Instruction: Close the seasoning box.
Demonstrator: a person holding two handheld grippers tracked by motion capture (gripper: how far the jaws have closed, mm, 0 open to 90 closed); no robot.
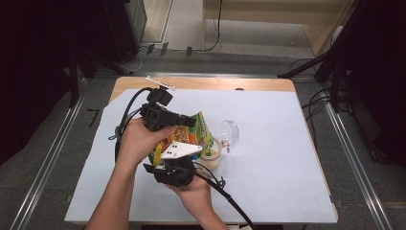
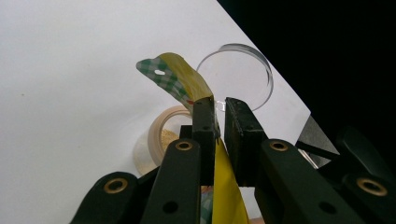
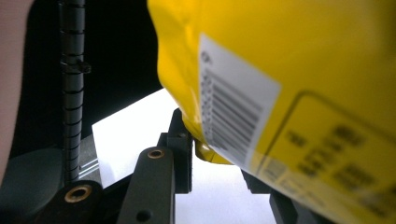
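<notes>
A yellow snack bag (image 1: 195, 132) with orange and green print is held above the table between both grippers. My left gripper (image 1: 190, 120) comes from the left and is shut on the bag's green-checked top edge (image 2: 173, 77), which sits between its narrow jaws (image 2: 217, 114). My right gripper (image 1: 176, 160), with its white plate on top, is below the bag. In the right gripper view a bottom corner of the bag (image 3: 303, 70) is pinched between the jaws (image 3: 215, 156); the far jaw is mostly hidden behind it.
A beige bowl (image 1: 213, 157) stands on the white sheet (image 1: 273, 163) just right of the bag, and holds something pale (image 2: 164, 139). A clear round lid (image 1: 232, 132) lies beyond it. Cables trail from both grippers. The table edges drop to a grey floor.
</notes>
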